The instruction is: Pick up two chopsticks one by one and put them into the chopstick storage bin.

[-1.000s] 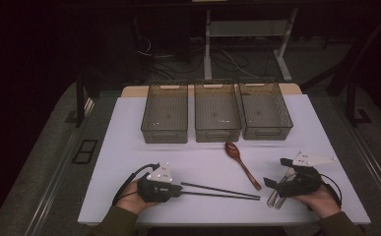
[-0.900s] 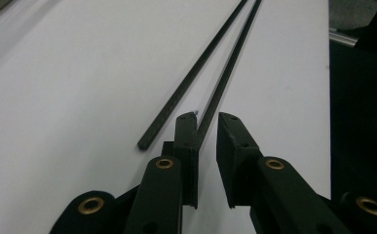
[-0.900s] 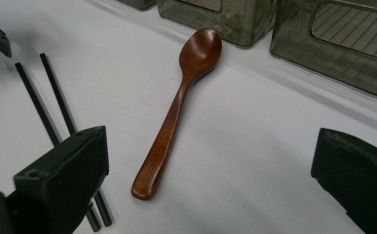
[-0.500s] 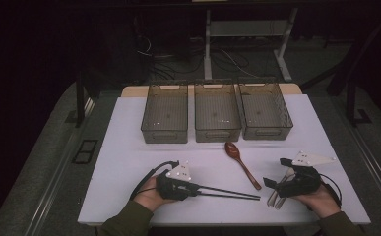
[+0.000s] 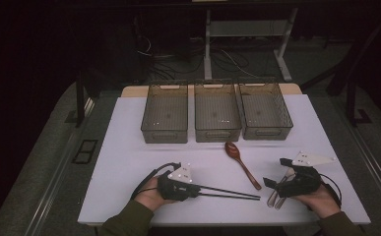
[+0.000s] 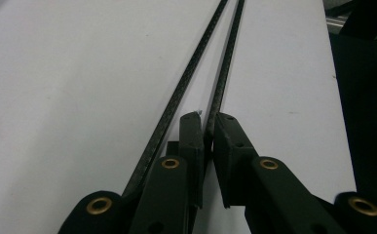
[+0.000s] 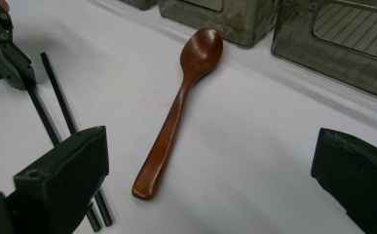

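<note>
black chopsticks on white table, one pinched in my left gripper, not lifted; my right gripper gapes wide; wooden spoon and three bins untouched.

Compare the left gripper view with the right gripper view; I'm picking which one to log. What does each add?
Left gripper view: the left gripper with its jaws closed on one black chopstick, the second chopstick running outside them. Right gripper view: the right gripper with its jaws wide open, a wooden spoon lying on the table ahead of them, and clear bins behind. Shared: both chopsticks and the white table.
</note>
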`<state>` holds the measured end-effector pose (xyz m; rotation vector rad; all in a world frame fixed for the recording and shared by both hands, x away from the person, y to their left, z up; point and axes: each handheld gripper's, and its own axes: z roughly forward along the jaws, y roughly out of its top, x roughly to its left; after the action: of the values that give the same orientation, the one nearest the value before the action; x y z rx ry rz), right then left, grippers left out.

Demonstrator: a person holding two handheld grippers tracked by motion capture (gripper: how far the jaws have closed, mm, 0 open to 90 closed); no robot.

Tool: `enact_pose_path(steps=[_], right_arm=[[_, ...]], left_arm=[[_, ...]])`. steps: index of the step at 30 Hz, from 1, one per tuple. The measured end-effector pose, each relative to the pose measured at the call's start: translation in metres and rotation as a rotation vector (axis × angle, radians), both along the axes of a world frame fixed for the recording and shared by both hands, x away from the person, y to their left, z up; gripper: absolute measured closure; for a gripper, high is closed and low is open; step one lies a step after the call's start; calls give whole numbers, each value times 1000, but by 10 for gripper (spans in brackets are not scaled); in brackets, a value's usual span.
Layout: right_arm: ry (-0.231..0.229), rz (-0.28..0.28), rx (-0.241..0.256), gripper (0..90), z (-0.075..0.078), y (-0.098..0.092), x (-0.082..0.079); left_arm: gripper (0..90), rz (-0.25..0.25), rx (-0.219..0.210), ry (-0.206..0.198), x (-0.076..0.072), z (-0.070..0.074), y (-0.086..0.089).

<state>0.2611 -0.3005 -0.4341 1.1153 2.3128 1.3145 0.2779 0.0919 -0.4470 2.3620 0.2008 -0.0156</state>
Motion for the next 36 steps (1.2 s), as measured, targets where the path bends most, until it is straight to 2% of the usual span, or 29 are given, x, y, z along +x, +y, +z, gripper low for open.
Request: enact_pose_path(steps=[10, 15, 27, 32, 36], right_arm=[[1, 2, -1, 6, 0, 1, 0], [-3, 3, 0, 6, 0, 1, 0], [0, 4, 1, 6, 0, 0, 0], [-1, 3, 3, 6, 0, 0, 0], [-1, 1, 4, 6, 0, 0, 0]], left_arm=[[835, -44, -9, -25, -2, -1, 1], [854, -94, -17, -38, -2, -2, 3], [855, -119, -28, -32, -4, -1, 2], [855, -107, -65, -28, -5, 4, 5], [855, -100, -70, -26, -4, 6, 7]])
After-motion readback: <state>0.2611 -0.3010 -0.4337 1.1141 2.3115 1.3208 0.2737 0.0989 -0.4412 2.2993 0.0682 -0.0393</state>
